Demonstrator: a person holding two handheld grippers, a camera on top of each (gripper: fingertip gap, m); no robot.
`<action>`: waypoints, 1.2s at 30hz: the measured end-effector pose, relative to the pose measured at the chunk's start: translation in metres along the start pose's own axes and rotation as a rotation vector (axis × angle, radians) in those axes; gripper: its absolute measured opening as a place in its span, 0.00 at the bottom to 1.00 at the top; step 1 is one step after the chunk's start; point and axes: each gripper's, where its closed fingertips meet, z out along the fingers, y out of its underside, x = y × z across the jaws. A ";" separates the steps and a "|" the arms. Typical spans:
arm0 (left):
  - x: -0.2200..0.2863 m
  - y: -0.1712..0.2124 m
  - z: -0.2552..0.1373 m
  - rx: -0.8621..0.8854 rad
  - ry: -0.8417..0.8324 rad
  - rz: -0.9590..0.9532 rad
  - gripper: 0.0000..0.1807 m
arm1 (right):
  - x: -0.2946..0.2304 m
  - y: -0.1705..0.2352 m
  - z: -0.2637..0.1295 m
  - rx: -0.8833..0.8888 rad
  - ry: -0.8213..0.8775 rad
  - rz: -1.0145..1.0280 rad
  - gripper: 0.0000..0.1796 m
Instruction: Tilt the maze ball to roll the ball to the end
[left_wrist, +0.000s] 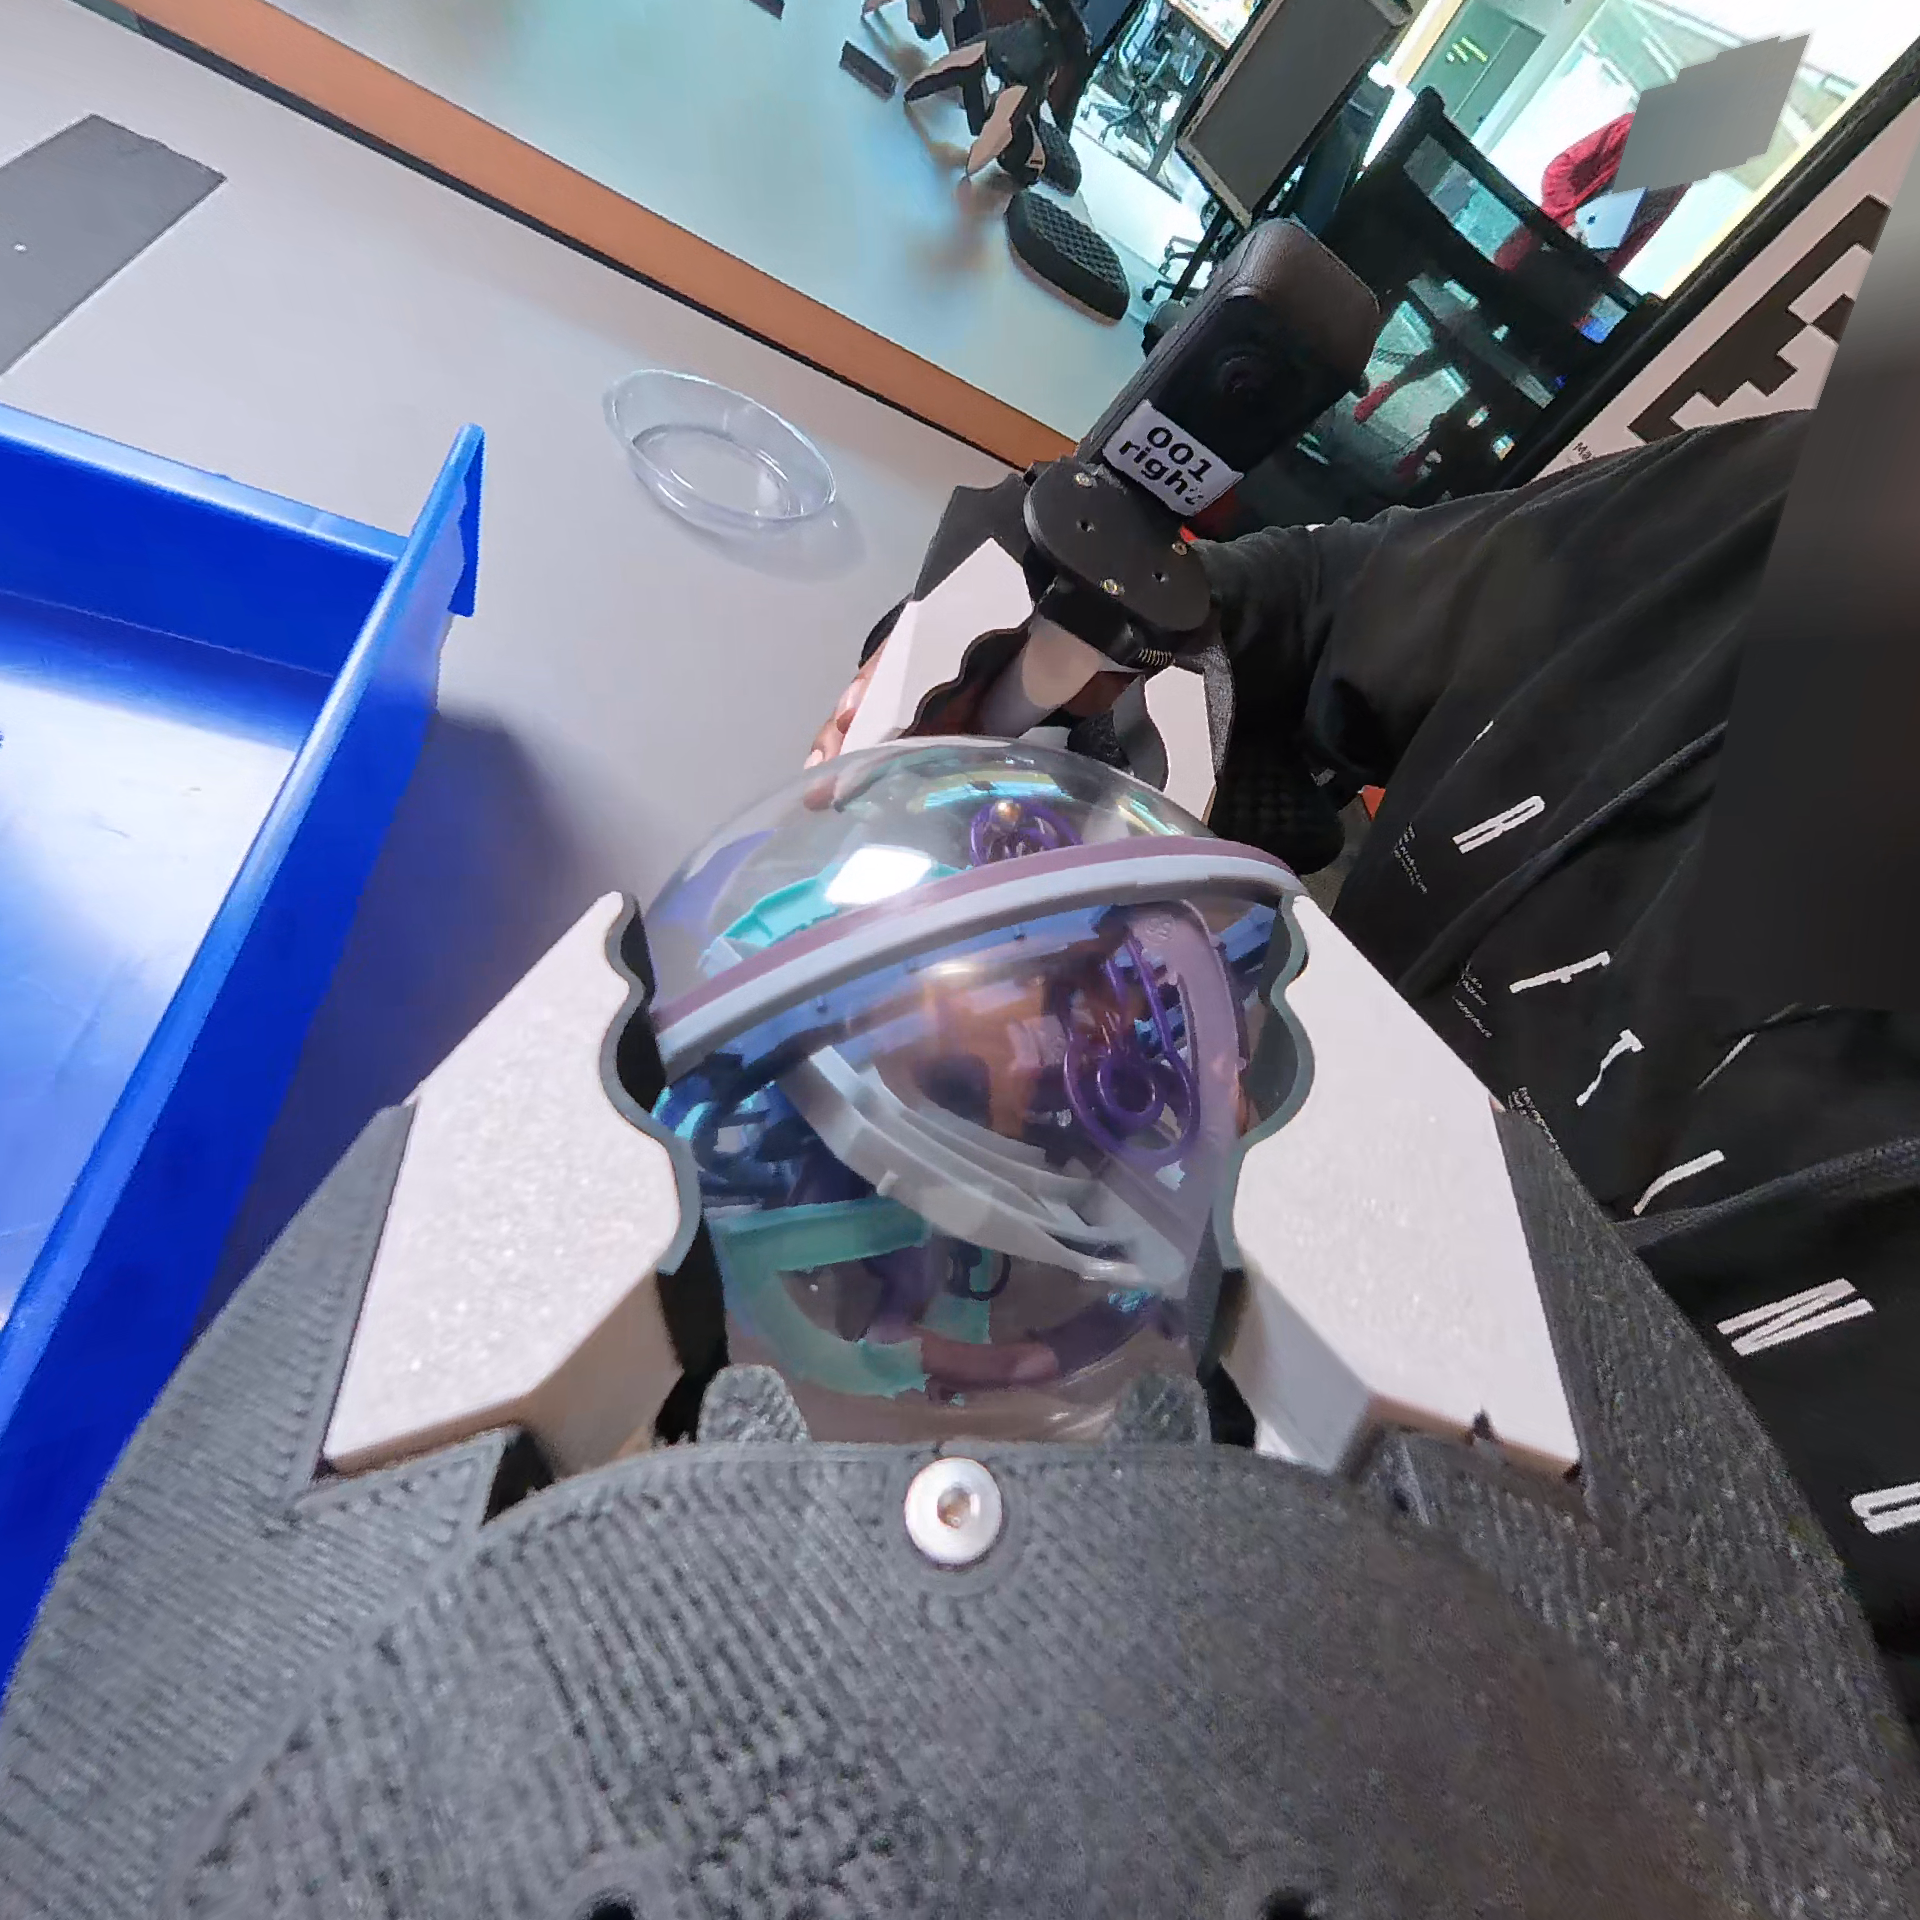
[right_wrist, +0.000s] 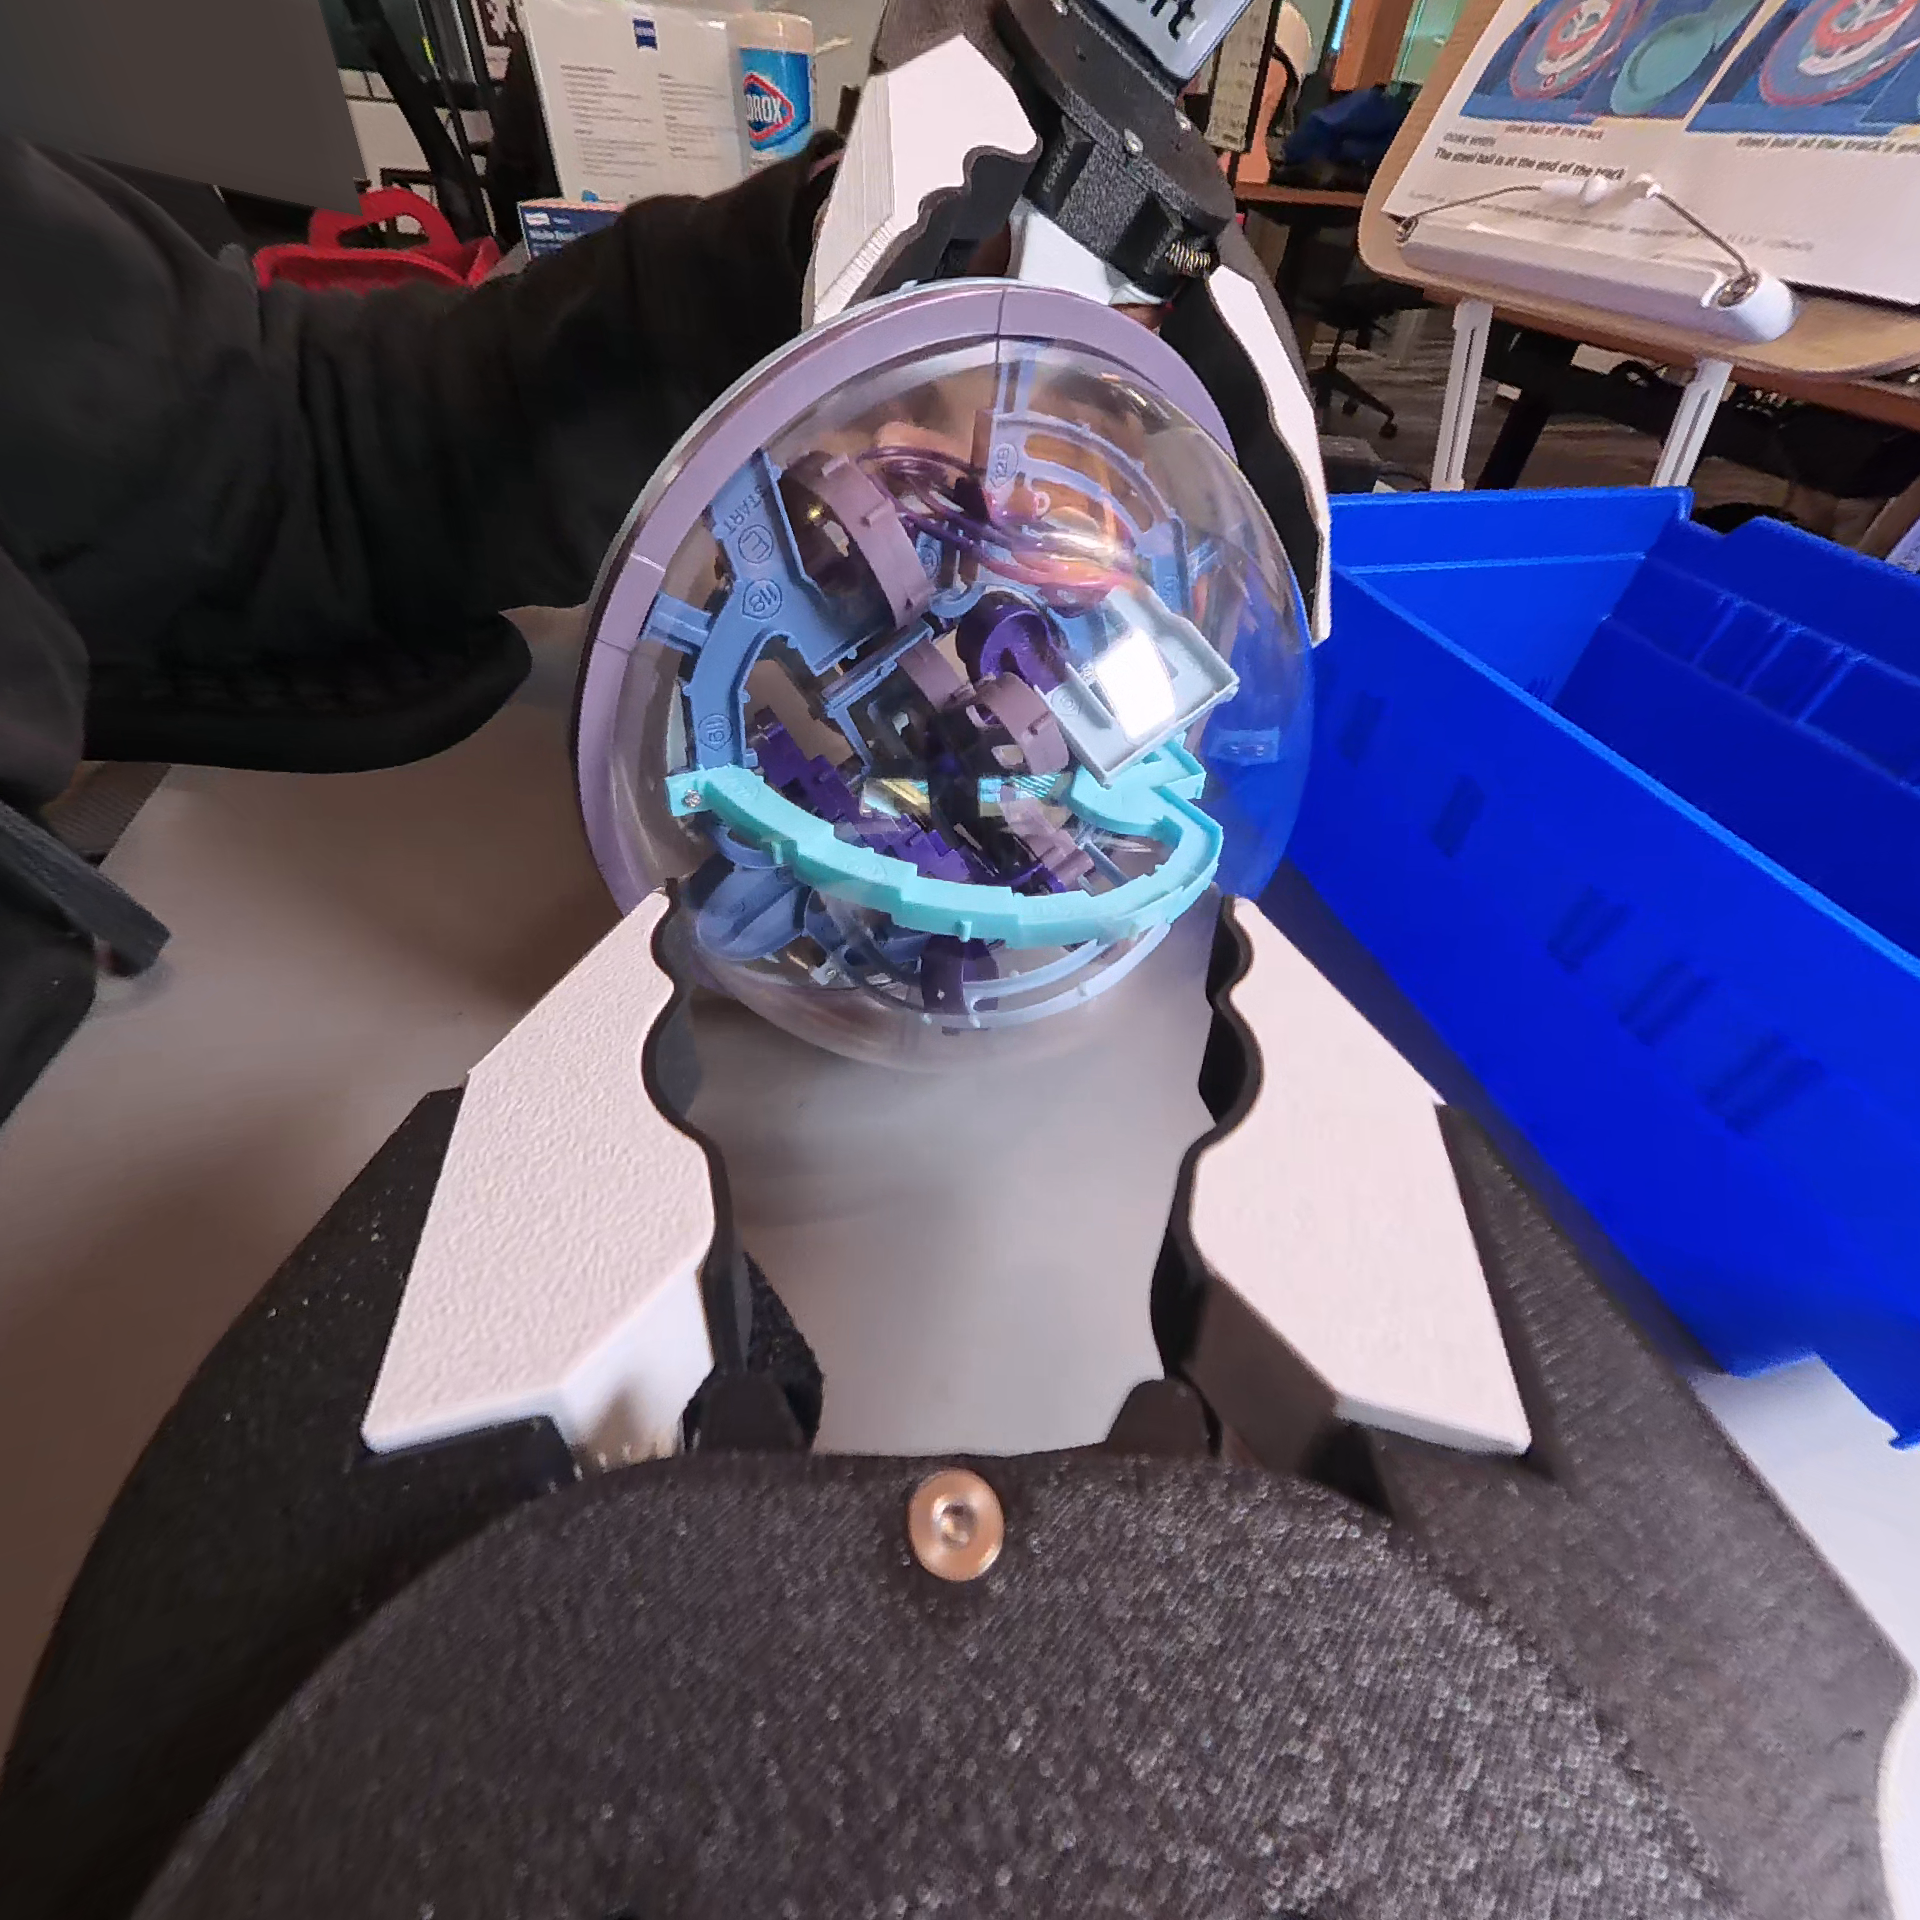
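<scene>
The maze ball (left_wrist: 935, 1039) is a clear sphere with a grey-mauve equator band and purple, teal and blue tracks inside. My left gripper (left_wrist: 956, 935) is shut on it, with the white fingers (left_wrist: 520, 1143) clasping both sides. A small metal ball (left_wrist: 1004, 814) seems to sit by a purple loop near the top. In the right wrist view the maze ball (right_wrist: 935, 707) is held above the table, its band upright. My right gripper (right_wrist: 945, 935) closes on its lower near side with only the fingertips (right_wrist: 623, 997). The left gripper (right_wrist: 1081, 270) holds the far side.
A blue bin (left_wrist: 208, 831) stands close on the left of the left wrist view and shows at the right of the right wrist view (right_wrist: 1662, 831). A clear plastic dish (left_wrist: 717, 457) lies on the grey table (left_wrist: 312, 343). A person's black sleeve (left_wrist: 1507, 727) is nearby. A clipboard (right_wrist: 1662, 208) stands behind.
</scene>
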 end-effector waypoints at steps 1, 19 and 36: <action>0.000 0.000 -0.001 0.006 0.002 0.006 0.64 | 0.000 0.000 0.000 0.000 0.001 -0.003 0.54; 0.009 -0.001 -0.001 0.005 -0.022 0.114 0.61 | -0.003 0.001 0.001 0.005 0.016 -0.071 0.54; 0.010 -0.001 0.000 -0.002 -0.052 0.147 0.61 | -0.003 0.003 0.002 0.006 0.017 -0.079 0.54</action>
